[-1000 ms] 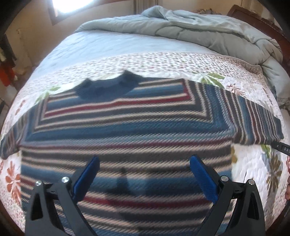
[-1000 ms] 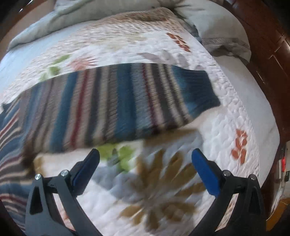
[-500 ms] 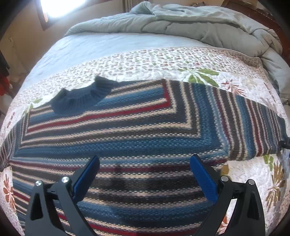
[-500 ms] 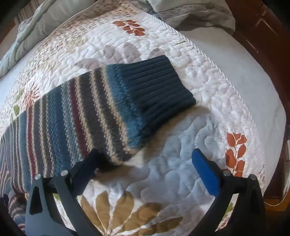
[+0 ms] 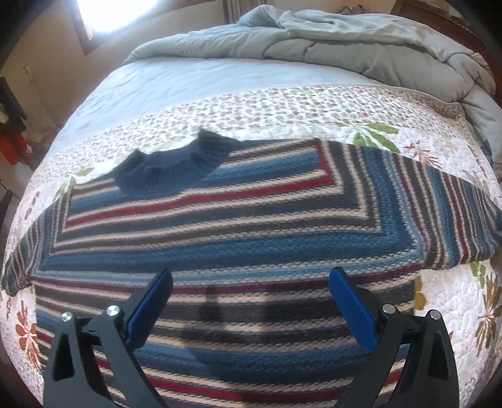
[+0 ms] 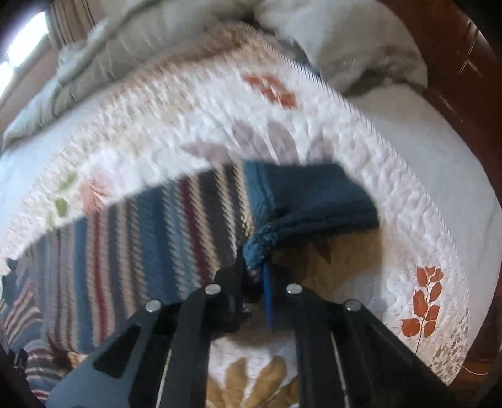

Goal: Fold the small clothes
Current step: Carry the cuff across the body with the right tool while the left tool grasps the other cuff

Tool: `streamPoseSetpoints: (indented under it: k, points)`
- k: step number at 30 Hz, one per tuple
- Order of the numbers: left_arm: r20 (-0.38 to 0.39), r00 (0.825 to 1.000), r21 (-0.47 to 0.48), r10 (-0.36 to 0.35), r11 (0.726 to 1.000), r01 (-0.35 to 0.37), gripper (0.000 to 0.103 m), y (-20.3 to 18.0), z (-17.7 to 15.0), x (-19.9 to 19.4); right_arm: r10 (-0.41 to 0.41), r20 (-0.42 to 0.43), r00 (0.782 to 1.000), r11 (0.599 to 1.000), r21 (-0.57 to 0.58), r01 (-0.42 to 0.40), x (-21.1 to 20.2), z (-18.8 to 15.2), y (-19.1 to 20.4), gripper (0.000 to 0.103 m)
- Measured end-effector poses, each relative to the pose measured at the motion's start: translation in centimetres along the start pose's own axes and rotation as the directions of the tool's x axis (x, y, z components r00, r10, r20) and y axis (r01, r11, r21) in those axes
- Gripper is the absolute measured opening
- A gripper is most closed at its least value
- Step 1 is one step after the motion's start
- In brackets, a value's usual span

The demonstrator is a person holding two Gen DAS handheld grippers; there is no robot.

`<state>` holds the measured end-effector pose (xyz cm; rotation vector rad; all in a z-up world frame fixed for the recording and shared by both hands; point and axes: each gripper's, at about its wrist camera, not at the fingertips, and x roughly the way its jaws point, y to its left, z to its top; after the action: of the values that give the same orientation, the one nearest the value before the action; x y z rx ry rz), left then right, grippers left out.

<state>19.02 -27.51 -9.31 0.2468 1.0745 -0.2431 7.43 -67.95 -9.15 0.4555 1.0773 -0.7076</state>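
Observation:
A striped knit sweater in blue, red, grey and cream lies flat on the floral quilt, its dark blue collar at the far side. My left gripper is open and empty, hovering above the sweater's lower body. In the right wrist view the sweater's right sleeve stretches left, ending in a dark blue cuff. My right gripper is shut on the near edge of that cuff and lifts it a little off the quilt.
The floral quilt covers the bed. A bunched grey comforter lies at the head of the bed. A dark wooden bed frame runs along the right. A bright window is at the far left.
My right gripper has closed on the sleeve cuff, which it was only open beside before, and lifted its edge. My left gripper has shifted slightly over the sweater body, still open.

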Motion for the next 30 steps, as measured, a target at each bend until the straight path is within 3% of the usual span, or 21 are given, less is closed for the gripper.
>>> streamPoseSetpoints:
  k: [4, 8, 14, 19, 20, 22, 23, 24, 25, 28, 30]
  points:
    - [0.005, 1.0, -0.04, 0.028, 0.999, -0.028, 0.1, 3.4, -0.2, -0.5, 0.126, 0.104, 0.987, 0.983, -0.144, -0.11, -4.0, 0.0, 5.9, 0.008]
    - [0.019, 0.997, -0.074, 0.075, 0.995, -0.074, 0.1, 7.3, -0.7, -1.4, 0.322, 0.116, 0.94, 0.898, -0.353, -0.264, -8.1, -2.6, 16.2, 0.008]
    - [0.022, 0.992, -0.16, 0.127, 0.979, -0.122, 0.1, 14.7, -2.4, -3.2, 0.503, -0.014, 0.864, 0.738, -0.514, -0.438, -10.6, -8.0, 30.3, 0.008]
    - [0.007, 0.987, -0.222, 0.161, 0.962, -0.155, 0.1, 20.2, -4.0, -3.8, 0.572, -0.137, 0.808, 0.628, -0.561, -0.54, -11.9, -13.9, 39.7, 0.008]
    - [-0.002, 0.986, -0.235, 0.169, 0.958, -0.165, 0.1, 21.3, -4.3, -3.7, 0.571, -0.165, 0.805, 0.607, -0.576, -0.548, -11.9, -15.2, 41.6, 0.008]
    - [-0.011, 0.985, -0.255, 0.173, 0.952, -0.17, 0.1, 22.7, -4.6, -3.5, 0.537, -0.201, 0.819, 0.59, -0.605, -0.535, -11.1, -17.1, 44.3, 0.02]
    - [-0.019, 0.986, -0.266, 0.168, 0.949, -0.167, 0.1, 23.4, -4.6, -3.2, 0.51, -0.24, 0.826, 0.57, -0.624, -0.534, -10.7, -18.3, 45.4, 0.03]
    - [-0.024, 0.986, -0.273, 0.166, 0.948, -0.167, 0.1, 23.8, -4.7, -3.0, 0.492, -0.265, 0.829, 0.555, -0.638, -0.534, -10.5, -19.2, 45.8, 0.053]
    - [-0.028, 0.986, -0.276, 0.165, 0.947, -0.166, 0.1, 24.0, -4.7, -2.8, 0.478, -0.276, 0.834, 0.543, -0.654, -0.527, -10.4, -19.9, 45.9, 0.058]
    - [-0.039, 0.988, -0.276, 0.149, 0.949, -0.154, 0.1, 24.1, -4.5, -1.8, 0.471, -0.22, 0.855, 0.54, -0.694, -0.476, -11.1, -20.3, 43.6, 0.058]
    - [-0.043, 0.991, -0.27, 0.125, 0.954, -0.132, 0.1, 23.4, -4.1, -0.9, 0.487, -0.209, 0.848, 0.571, -0.658, -0.491, -11.2, -19.0, 40.8, 0.058]
